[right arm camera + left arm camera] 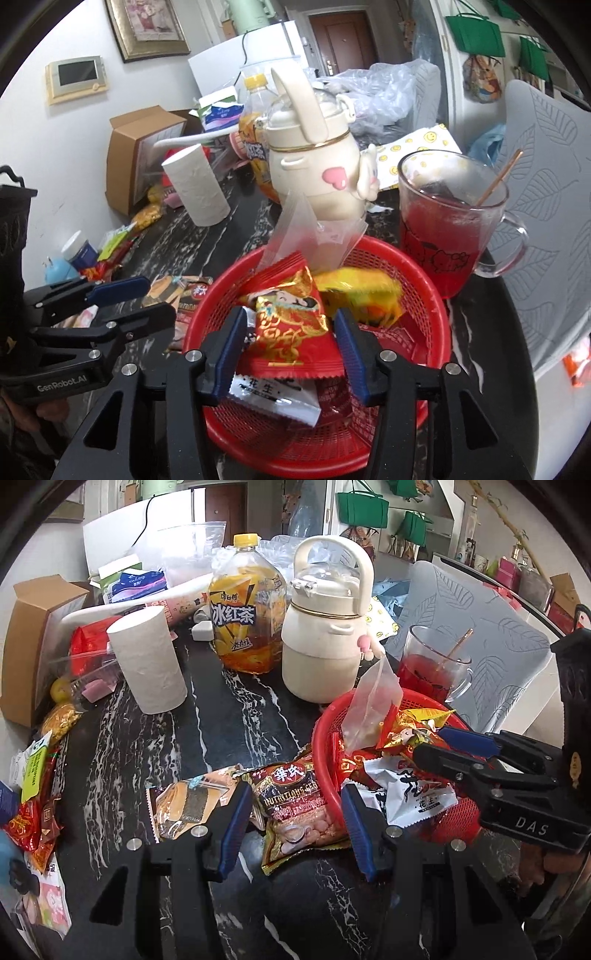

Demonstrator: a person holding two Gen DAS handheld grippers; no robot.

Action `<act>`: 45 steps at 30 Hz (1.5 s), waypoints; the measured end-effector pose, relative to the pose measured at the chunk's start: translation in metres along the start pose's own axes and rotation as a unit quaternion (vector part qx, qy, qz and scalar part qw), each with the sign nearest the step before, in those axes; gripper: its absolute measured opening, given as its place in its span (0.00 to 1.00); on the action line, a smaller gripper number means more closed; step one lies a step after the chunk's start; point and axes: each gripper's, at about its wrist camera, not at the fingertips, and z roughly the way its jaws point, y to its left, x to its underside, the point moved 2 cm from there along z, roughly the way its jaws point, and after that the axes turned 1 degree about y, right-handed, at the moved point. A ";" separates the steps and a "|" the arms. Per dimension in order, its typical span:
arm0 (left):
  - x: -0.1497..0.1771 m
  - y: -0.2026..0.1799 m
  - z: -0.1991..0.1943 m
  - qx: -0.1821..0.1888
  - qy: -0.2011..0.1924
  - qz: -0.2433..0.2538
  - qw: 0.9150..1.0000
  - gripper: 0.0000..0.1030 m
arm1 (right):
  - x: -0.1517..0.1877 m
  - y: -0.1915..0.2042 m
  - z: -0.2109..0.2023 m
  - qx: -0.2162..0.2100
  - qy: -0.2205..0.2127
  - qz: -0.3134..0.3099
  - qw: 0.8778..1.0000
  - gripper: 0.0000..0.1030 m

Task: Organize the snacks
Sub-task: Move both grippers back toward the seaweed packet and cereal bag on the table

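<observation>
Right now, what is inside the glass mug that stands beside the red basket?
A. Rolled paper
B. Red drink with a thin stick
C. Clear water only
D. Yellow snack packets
B: the glass mug holds a red drink, and a thin stick leans out over its rim, next to the red basket.

Each camera rides on its own tool and looks forward and steeply down, close over the worktop (207, 738). Both views share the red basket (325, 746) (424, 295), cream bottle (321, 657) (314, 166) and paper roll (147, 657) (195, 184) beyond the tools.
</observation>
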 end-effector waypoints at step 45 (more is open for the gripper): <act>0.067 0.050 -0.131 -0.039 -0.099 -0.021 0.994 0.65 | 0.044 0.134 -0.074 -0.047 -0.062 -0.068 0.995 0.74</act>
